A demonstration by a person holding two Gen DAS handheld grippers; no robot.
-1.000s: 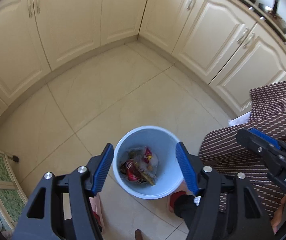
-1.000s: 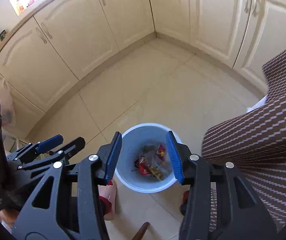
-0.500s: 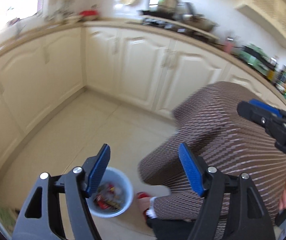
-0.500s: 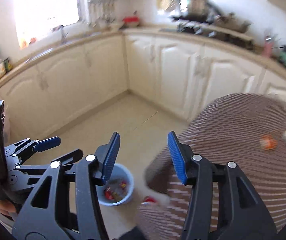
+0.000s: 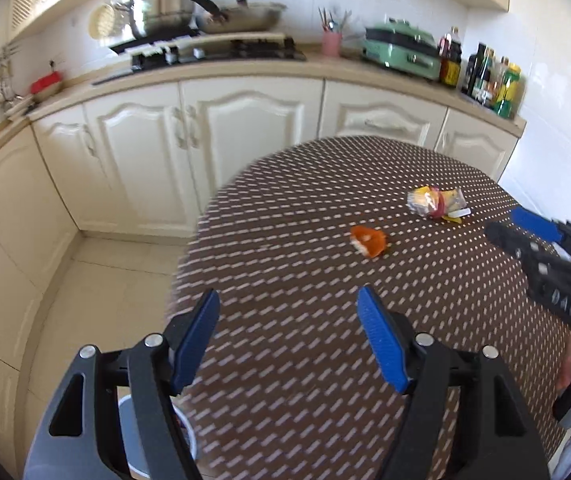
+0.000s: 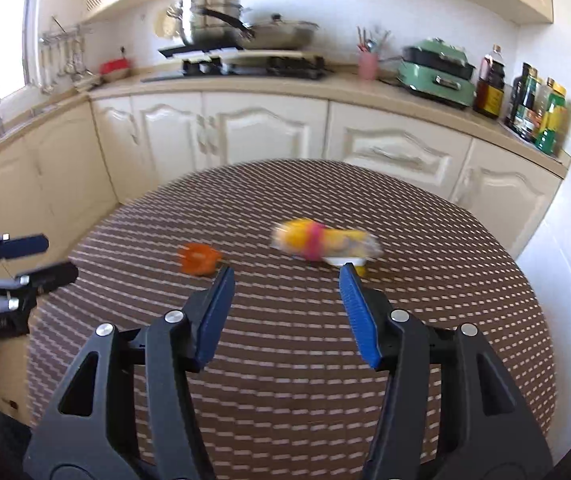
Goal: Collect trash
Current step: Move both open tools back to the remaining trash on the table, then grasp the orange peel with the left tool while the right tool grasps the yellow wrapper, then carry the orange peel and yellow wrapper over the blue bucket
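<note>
Two empty grippers, the left gripper (image 5: 287, 340) spread and the right gripper (image 6: 285, 312) opening, have swung up from the pale-blue plastic bin (image 5: 157, 440) to the brown dotted round table (image 5: 285, 380), where an orange peel scrap (image 5: 368, 241) and a crumpled yellow wrapper (image 5: 437, 202) remain to be collected.

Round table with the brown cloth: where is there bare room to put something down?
The near part of the table, under both tongs, is bare, as is its left edge. The middle is taken: the orange peel lies left of the yellow wrapper. The strip behind them, toward the cabinets, looks free.

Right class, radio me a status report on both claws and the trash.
Left claw open, empty. Right claw opening, empty. Orange peel and yellow wrapper on table. Nothing blocking.
</note>
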